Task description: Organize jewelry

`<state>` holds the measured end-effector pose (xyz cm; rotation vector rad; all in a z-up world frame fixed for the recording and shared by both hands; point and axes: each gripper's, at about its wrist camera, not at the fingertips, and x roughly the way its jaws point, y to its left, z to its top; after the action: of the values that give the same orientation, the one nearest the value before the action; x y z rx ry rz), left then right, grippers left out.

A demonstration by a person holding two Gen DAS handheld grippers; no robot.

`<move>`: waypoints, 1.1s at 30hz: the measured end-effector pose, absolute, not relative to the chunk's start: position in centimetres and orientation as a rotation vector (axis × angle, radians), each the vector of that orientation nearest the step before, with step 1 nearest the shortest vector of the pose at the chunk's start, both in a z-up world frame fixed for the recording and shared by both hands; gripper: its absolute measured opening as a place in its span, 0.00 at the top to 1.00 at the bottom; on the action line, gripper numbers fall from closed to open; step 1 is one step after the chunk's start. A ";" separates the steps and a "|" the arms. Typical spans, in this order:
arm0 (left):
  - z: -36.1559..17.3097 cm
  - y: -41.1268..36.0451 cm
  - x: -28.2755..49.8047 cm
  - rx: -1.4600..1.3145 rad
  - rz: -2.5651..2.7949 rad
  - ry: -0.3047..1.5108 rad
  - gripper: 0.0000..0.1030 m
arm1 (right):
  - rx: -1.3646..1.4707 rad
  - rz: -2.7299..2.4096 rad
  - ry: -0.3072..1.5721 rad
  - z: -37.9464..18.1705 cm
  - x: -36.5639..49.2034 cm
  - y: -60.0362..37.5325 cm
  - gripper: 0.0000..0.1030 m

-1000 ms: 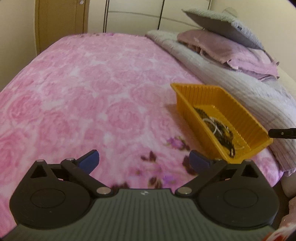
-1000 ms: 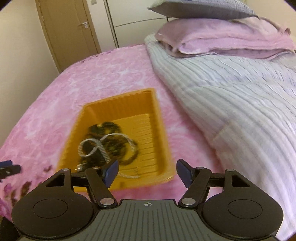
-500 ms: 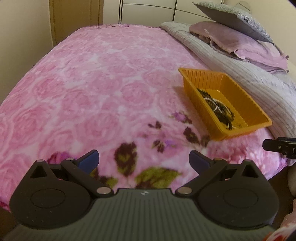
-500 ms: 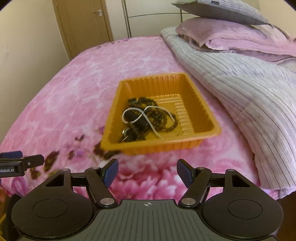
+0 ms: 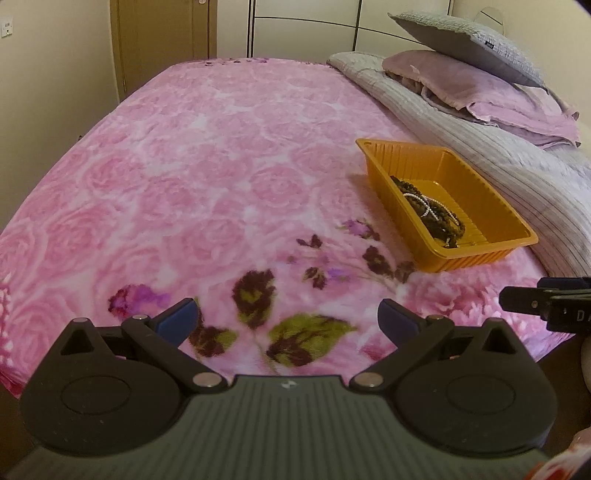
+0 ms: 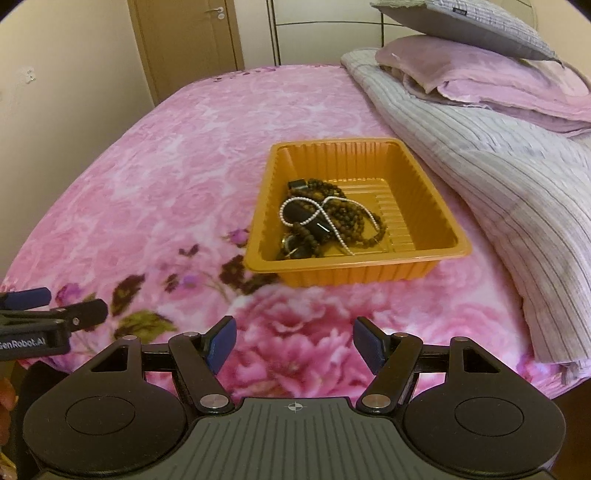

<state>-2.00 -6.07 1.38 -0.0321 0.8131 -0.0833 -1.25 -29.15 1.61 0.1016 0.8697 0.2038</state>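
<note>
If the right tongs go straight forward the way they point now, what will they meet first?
Probably the near wall of the orange tray, which lies straight ahead of the open right tongs. Only pink blanket lies between; depth is uncertain.

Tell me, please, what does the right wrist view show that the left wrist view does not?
Only the right wrist view shows the door handle and the whole jewelry pile, the white bead strand lying over the dark beads. Only the left wrist view shows a wall switch. Both show the orange tray, the pink blanket, the pillows and both open grippers.
</note>
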 end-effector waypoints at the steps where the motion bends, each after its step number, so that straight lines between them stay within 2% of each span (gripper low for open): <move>1: 1.4 -6.2 -2.1 -0.031 -0.084 0.812 0.00 | 0.101 0.207 0.868 1.7 -1.3 -29.1 0.32; 33: 1.5 -7.1 -2.3 -0.026 -0.096 0.800 0.00 | 0.104 0.234 0.859 1.4 -1.3 -28.0 0.32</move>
<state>-2.27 -7.12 1.45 -0.0255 0.8003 -0.0963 -1.34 -27.96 1.41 0.1045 0.8590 0.2342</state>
